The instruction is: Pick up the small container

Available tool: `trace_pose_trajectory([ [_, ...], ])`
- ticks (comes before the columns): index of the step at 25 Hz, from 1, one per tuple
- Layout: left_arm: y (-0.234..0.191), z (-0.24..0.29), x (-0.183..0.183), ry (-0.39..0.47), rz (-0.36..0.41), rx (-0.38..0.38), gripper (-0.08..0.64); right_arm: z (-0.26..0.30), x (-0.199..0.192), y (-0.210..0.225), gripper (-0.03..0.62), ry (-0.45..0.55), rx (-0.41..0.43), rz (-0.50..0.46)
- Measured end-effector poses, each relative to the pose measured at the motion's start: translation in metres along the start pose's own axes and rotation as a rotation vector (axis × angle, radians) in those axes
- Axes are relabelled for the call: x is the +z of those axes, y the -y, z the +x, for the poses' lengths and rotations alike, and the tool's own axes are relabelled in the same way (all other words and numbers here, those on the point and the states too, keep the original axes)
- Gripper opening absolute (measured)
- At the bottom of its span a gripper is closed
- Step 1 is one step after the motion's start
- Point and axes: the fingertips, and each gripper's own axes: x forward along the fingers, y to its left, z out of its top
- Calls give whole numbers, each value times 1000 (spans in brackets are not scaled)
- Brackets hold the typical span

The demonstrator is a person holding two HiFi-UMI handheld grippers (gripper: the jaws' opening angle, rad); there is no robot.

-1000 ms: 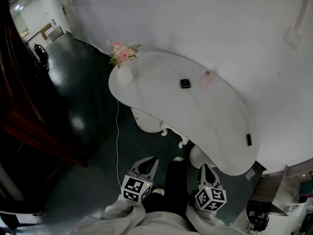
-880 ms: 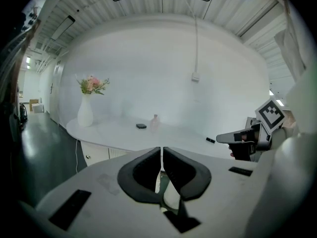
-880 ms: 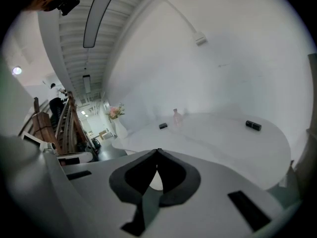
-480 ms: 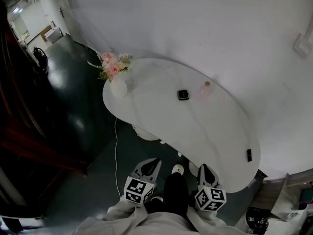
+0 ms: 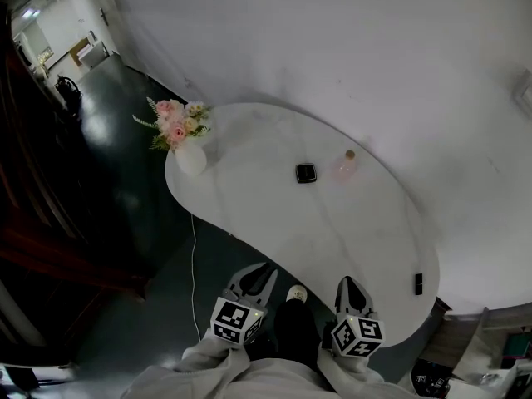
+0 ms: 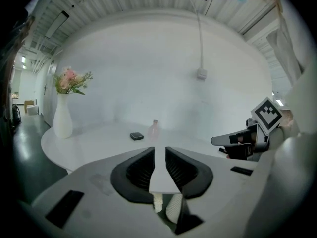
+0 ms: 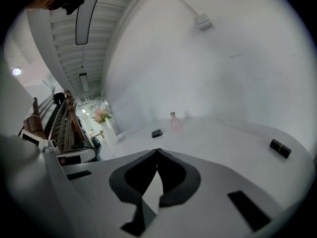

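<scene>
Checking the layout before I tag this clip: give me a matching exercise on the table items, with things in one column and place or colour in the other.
Things:
1 vase
2 small container
3 bottle
4 block

Descriptions (head view):
A pink, near the middle of the table
B black, by the table's right end
C white, holding flowers at the left end
D dark and square, just left of the bottle

Pairs: 1-C, 2-D, 3-A, 4-B
</scene>
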Motion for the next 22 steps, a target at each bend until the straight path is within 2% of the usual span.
trace_pose_trajectory([
  [1, 0, 6, 4, 5, 1, -10, 76, 3, 3, 3, 51, 3, 0, 3],
  [2, 2, 11, 7, 9, 1, -23, 180, 6, 6, 6, 51, 5, -1, 8],
  [3, 3, 17, 9, 11, 0, -37, 245, 8, 8, 9, 51, 7, -3, 14],
  [11, 13, 66, 25, -1, 18, -86, 252, 29, 24, 44, 51, 14, -29, 58],
  [22, 4, 121, 32, -29, 38, -70, 250, 65, 14, 73, 51, -55, -22, 139],
])
